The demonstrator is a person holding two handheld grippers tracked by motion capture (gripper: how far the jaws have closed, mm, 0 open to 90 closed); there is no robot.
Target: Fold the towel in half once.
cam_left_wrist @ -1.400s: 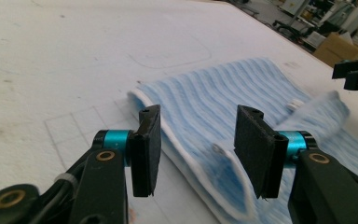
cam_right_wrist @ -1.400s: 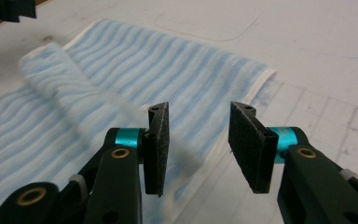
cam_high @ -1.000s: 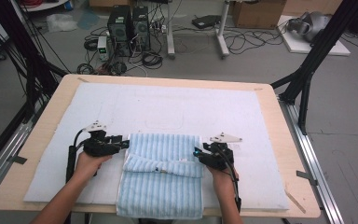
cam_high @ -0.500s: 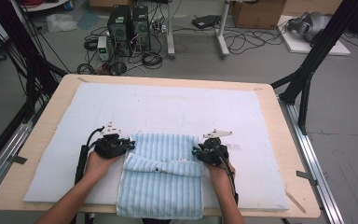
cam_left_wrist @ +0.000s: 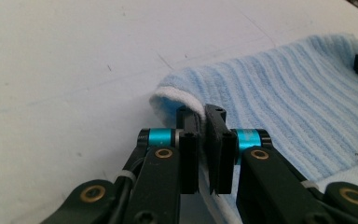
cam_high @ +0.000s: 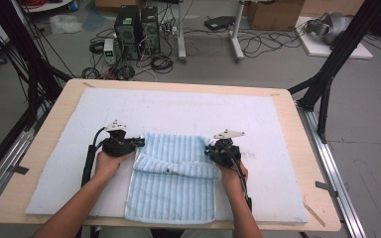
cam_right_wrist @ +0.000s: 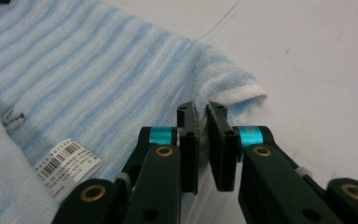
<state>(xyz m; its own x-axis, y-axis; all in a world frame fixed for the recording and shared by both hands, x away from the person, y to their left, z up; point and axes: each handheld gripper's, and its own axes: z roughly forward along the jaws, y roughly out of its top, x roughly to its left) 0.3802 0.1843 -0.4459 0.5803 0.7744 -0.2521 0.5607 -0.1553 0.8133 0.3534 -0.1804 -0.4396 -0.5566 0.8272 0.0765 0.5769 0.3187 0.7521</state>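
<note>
A light blue striped towel (cam_high: 171,183) lies folded on the white mat, with a flap doubled over across its middle. My left gripper (cam_high: 140,143) is at the towel's far left corner. In the left gripper view its jaws (cam_left_wrist: 204,116) have just been closing and now pinch the towel's white hem (cam_left_wrist: 177,100). My right gripper (cam_high: 207,148) is at the far right corner. In the right gripper view its jaws (cam_right_wrist: 201,114) have also just been closing and grip the towel's edge (cam_right_wrist: 233,95). A white barcode label (cam_right_wrist: 67,161) lies on the towel.
The white mat (cam_high: 178,111) covers most of the wooden table (cam_high: 297,148). Black frame posts (cam_high: 327,74) stand at both far sides. Computers and cables (cam_high: 136,29) sit on the floor beyond the table.
Both hands slid inward to the towel's far corners. Both pairs of jaws went from apart to closed on the towel's edge.
</note>
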